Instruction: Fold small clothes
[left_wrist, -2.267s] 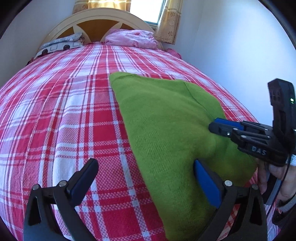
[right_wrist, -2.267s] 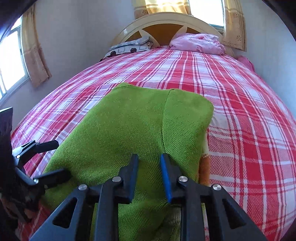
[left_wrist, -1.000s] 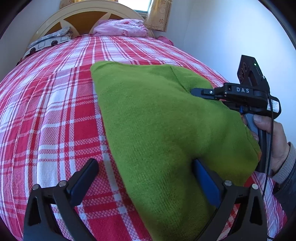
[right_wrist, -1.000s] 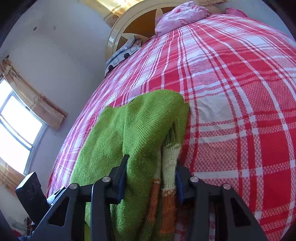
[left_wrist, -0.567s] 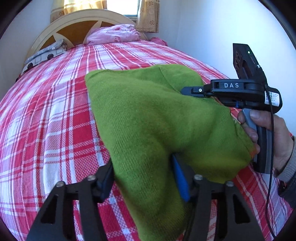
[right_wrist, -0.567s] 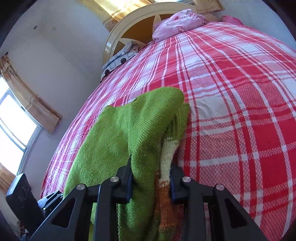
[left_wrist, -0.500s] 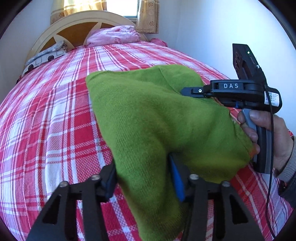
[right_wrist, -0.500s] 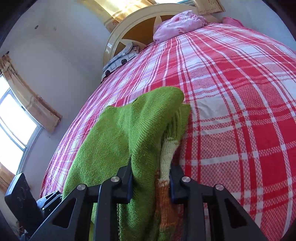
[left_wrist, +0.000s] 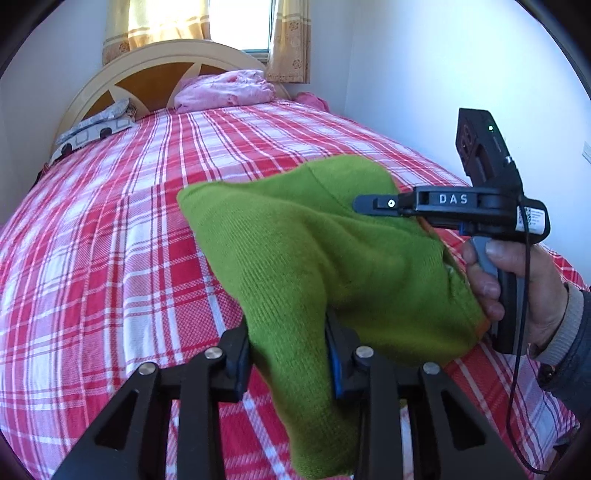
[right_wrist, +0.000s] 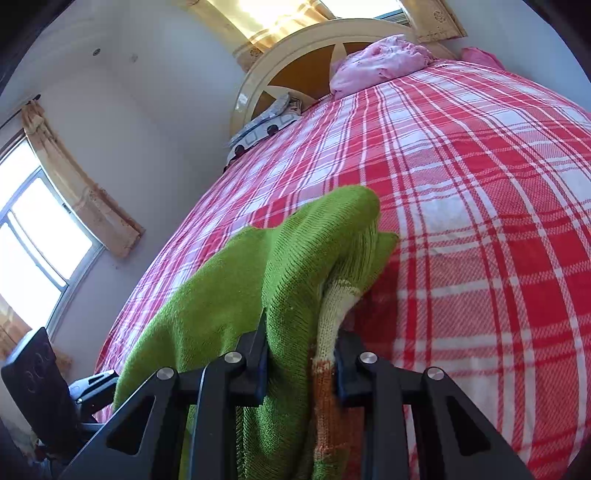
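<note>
A green knitted sweater (left_wrist: 317, 258) is held up off a bed (left_wrist: 110, 229) covered in red-and-white plaid, its near edge raised while its far end, toward the middle of the frame, appears to rest on the cover. In the left wrist view the left claw (left_wrist: 288, 354) is seen at the bottom of the frame with a thick bunch of knit between its blue pads; its jaws are closing on that bunch. At the right of that frame the right claw (left_wrist: 373, 204) is carried by a hand (left_wrist: 517, 288) and bites the sweater's other near corner. In the right wrist view the right claw (right_wrist: 301, 354) is clamped on a doubled fold, where a pale and orange striped band (right_wrist: 325, 369) shows beside the green. A pink bundle (left_wrist: 225, 90) and a patterned pillow (left_wrist: 92, 131) lie by the headboard (left_wrist: 159, 70) at the top of the frame. The sweater is judged light, soft and limp, likely to sag and stretch between the two holds; it is best taken at its corners or along the hem, with several layers pinched together.
</note>
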